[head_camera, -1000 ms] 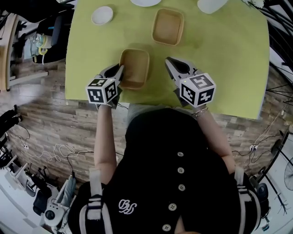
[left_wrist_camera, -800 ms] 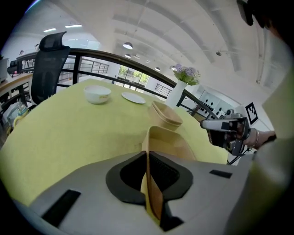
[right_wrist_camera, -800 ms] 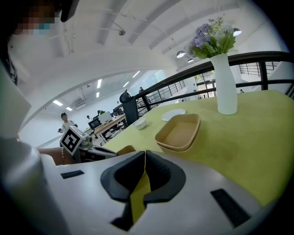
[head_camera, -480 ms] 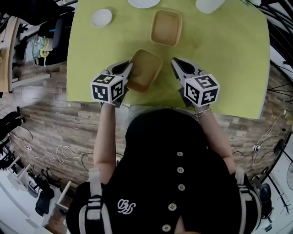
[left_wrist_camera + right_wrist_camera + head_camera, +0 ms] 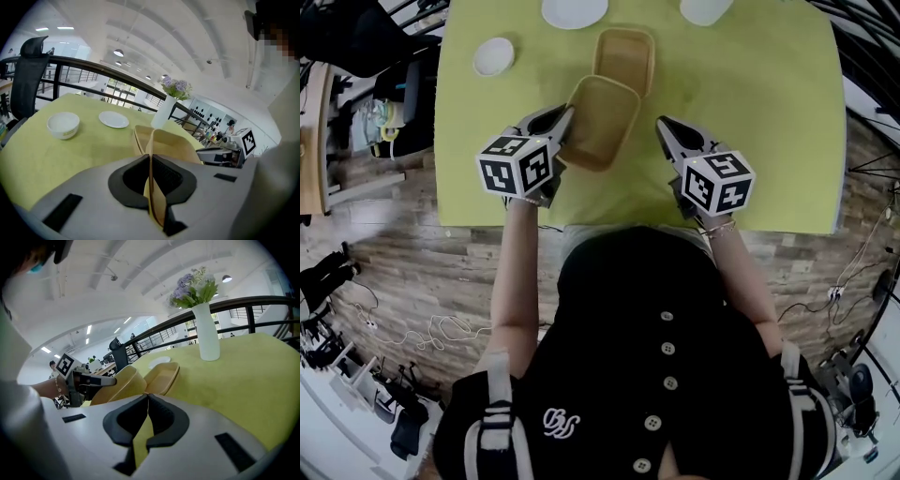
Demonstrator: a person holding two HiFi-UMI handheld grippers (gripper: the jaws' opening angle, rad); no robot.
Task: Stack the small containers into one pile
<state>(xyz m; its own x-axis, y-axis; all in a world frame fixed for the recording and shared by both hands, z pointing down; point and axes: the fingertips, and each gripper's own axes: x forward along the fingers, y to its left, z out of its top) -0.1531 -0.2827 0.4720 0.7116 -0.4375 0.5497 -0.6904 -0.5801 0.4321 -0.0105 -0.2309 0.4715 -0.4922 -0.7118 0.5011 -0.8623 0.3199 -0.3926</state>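
Next to the far container (image 5: pixel 626 58), your left gripper (image 5: pixel 565 117) has carried the rim-pinched container (image 5: pixel 602 120), ready for stacking; right gripper (image 5: pixel 661 122) closed, empty.

a white cursive monogram (image 5: pixel 561 422), seemingly "bs", is stitched on the person's black buttoned top (image 5: pixel 675 366), at seven o'clock in the head view. the cubes on the left gripper (image 5: pixel 566 114) and right gripper (image 5: pixel 662 123) bear black-and-white square markers, patterns without letters or numbers.
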